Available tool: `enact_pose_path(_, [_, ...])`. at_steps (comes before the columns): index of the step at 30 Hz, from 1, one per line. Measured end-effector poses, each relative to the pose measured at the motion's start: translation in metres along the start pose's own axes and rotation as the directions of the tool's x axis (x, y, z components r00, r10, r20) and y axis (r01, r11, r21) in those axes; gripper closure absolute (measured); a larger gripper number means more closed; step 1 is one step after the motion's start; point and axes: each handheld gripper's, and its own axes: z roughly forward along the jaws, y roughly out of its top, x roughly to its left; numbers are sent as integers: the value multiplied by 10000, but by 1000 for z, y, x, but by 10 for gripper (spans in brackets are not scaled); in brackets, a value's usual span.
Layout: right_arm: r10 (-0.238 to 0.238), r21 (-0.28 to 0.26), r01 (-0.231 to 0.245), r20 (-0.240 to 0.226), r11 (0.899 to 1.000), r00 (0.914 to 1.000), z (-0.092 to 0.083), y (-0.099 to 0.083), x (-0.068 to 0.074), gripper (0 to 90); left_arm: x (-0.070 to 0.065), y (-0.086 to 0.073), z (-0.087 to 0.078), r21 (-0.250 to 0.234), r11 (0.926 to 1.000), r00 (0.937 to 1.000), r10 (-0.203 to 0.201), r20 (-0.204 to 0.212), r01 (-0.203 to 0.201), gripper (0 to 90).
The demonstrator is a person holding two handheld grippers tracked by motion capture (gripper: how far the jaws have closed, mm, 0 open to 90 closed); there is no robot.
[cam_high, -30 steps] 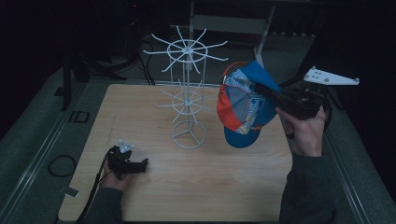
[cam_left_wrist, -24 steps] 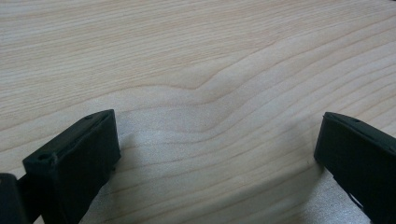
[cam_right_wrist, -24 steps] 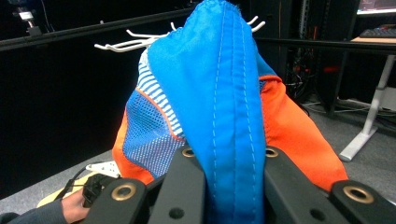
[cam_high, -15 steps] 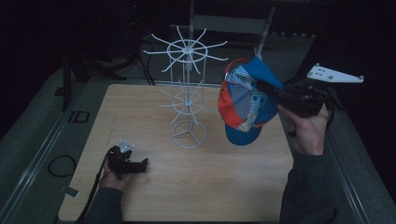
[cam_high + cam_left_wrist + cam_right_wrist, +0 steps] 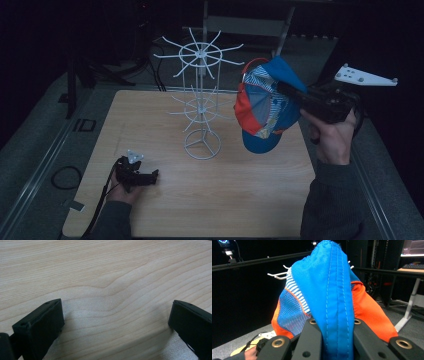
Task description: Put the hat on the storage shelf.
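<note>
Right tongs (image 5: pixel 285 89) grip cap (image 5: pixel 262 107) beside wire rack (image 5: pixel 201 100).

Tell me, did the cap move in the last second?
Barely. The right claw, shut on the cap, only drifted slightly beside the rack; nothing was grabbed or let go. The left claw stayed open on the table, and the rack stayed put.

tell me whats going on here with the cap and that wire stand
A person holds a blue, orange and striped fabric cap up in the air with the right gripper, whose jaws are shut on the cap's blue part. The cap hangs just right of the white wire display stand on the light wooden table, not on any of its prongs. The left gripper rests open on the table, holding nothing.
</note>
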Motion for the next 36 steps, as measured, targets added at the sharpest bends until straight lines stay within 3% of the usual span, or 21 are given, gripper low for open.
enact_pose_path(9, [-15,-208,9,-303,9998,9995,2,3,2,874,0,0,0,8,10000,10000,-1,-1,1,2])
enact_pose_path(21, [18,-134,-26,-614,9999,9981,21,4,-1,874,0,0,0,-11,10000,10000,3,-2,-3,2])
enact_pose_path(36, [294,236,-268,-1177,9994,9926,49,-16,-2,873,0,0,0,8,10000,10000,5,3,-5,2])
